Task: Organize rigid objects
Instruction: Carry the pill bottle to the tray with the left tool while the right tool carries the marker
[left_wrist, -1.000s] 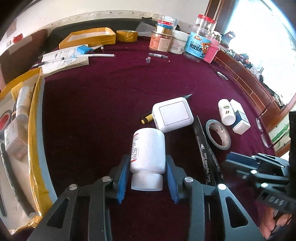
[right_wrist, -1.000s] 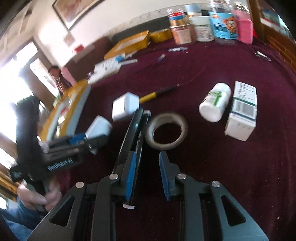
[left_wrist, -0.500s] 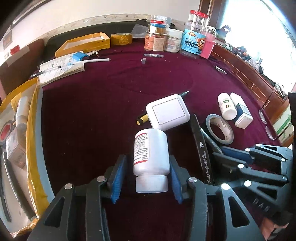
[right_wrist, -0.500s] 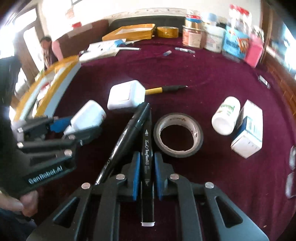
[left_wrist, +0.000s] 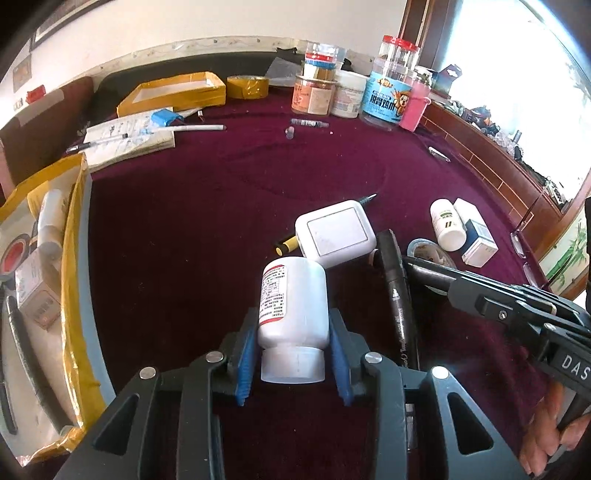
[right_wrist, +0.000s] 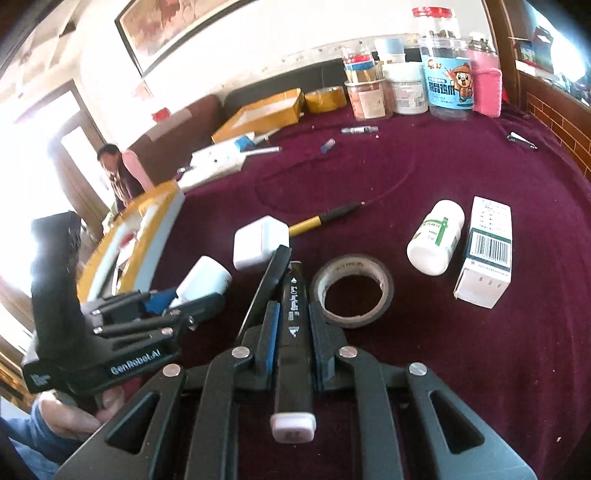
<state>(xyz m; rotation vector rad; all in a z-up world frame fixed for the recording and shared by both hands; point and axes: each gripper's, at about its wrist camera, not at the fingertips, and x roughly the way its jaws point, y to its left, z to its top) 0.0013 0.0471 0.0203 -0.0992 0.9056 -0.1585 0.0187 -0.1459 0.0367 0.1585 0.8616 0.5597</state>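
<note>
The left gripper (left_wrist: 292, 356) has its blue-padded jaws closed against the sides of a white plastic pill bottle with a red-and-white label (left_wrist: 293, 302), cap end toward the camera, held above the dark red felt table top (left_wrist: 184, 229). The right gripper (right_wrist: 291, 332) has its jaws pressed onto a black marker pen with a pale pink end cap (right_wrist: 293, 354), which points away along the fingers; a second black marker (right_wrist: 267, 284) lies slanted just to its left, touching the jaw.

Just beyond the bottle sits a white rounded square box (left_wrist: 334, 232), with a yellow-and-black pen (right_wrist: 325, 218) running out from behind it. Right of the held marker lies a roll of grey tape (right_wrist: 352, 291), flat on the felt. Further right, a small white bottle with a green label (right_wrist: 436, 238) lies on its side just beside a white carton with a barcode (right_wrist: 485, 251).

At the left edge, an open tray wrapped in yellow tape (left_wrist: 74, 258) holds white bottles, a small carton, a tape roll and a dark pen. At the far end stand a clear jar with a red lid and a blue label (left_wrist: 391, 86), a white tub (left_wrist: 347, 94) and an orange-labelled jar (left_wrist: 314, 94), beside a shallow yellow-taped box (left_wrist: 173, 92).
</note>
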